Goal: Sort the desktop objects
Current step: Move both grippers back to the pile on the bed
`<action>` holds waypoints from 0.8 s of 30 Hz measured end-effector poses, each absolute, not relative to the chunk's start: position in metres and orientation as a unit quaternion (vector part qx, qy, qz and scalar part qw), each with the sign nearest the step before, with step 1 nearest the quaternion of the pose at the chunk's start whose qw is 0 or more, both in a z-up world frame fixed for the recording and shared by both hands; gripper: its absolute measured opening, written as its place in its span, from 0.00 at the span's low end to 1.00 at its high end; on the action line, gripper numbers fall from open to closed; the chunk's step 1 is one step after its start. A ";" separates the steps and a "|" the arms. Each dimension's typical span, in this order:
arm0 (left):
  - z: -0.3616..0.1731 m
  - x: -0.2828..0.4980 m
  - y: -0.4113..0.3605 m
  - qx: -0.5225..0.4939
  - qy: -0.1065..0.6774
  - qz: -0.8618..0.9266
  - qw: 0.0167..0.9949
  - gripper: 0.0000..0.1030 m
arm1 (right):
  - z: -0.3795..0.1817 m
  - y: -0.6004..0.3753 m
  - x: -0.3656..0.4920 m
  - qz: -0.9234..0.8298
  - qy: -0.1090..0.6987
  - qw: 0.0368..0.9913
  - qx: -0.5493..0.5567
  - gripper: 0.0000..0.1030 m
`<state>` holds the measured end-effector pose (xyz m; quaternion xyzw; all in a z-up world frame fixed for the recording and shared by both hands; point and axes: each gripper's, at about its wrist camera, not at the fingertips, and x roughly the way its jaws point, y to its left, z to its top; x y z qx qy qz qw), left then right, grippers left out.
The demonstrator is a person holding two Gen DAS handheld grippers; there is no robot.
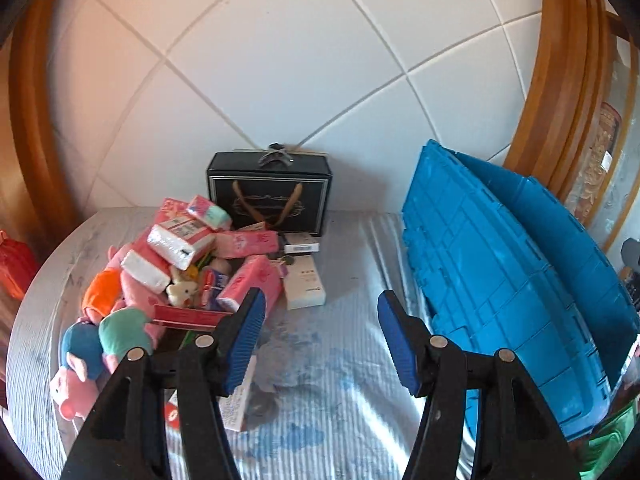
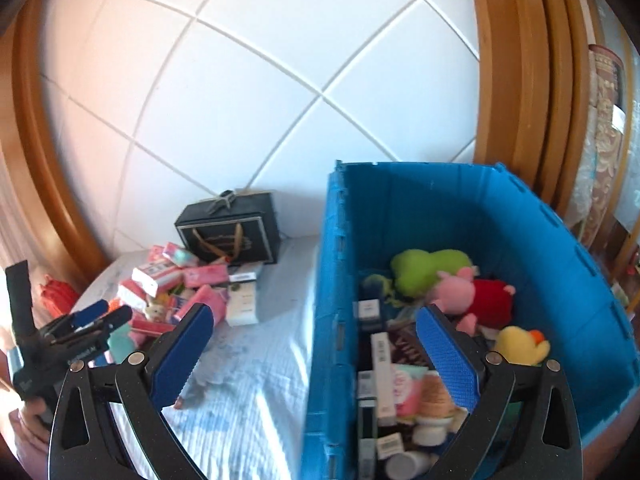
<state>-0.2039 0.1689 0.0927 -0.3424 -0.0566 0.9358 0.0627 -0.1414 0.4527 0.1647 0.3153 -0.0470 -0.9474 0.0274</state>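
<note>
left gripper (image 1: 322, 338): I see jaws apart, nothing between, over the striped cloth (image 1: 340, 400)
right gripper (image 2: 316, 358): spread wide, empty, straddling the near wall of the blue crate (image 2: 480, 216)
pile (image 1: 188, 264): tissue packs, plush toys, boxes, left of crate
crate contents: pig plush (image 2: 472, 296), yellow duck (image 2: 520, 344), small boxes; blurry, probably bottles too
black gift box (image 1: 268, 196): against wall

Messy pile (image 1: 188, 264) of pink tissue packs, small boxes and plush toys sits left of the blue crate (image 2: 440, 216), which is open and already holding plushies, boxes and bottles.
</note>
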 end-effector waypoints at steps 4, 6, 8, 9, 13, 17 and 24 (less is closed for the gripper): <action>0.070 -0.187 0.123 -0.357 -0.036 0.933 0.029 0.56 | 0.162 0.405 -0.132 -0.956 -0.038 0.052 0.287 1.00; 0.060 -0.177 0.102 -0.353 -0.025 0.935 0.000 0.56 | 0.156 0.383 -0.127 -0.960 -0.029 0.061 0.272 1.00; 0.047 -0.171 0.078 -0.360 -0.032 0.932 -0.010 0.56 | 0.148 0.364 -0.122 -0.962 -0.027 0.069 0.262 1.00; 0.040 -0.167 0.066 -0.365 -0.038 0.930 -0.013 0.56 | 0.143 0.355 -0.119 -0.964 -0.028 0.075 0.255 1.00; 0.011 -0.152 0.024 -0.373 -0.053 0.926 -0.033 0.56 | 0.118 0.327 -0.108 -0.968 -0.026 0.082 0.235 1.00; -0.027 -0.142 0.000 -0.379 -0.039 0.923 -0.045 0.56 | 0.077 0.302 -0.109 -0.966 -0.031 0.067 0.248 1.00; -0.104 -0.158 0.004 -0.441 -0.012 0.897 0.001 0.56 | -0.020 0.260 -0.144 -0.932 -0.055 0.069 0.353 1.00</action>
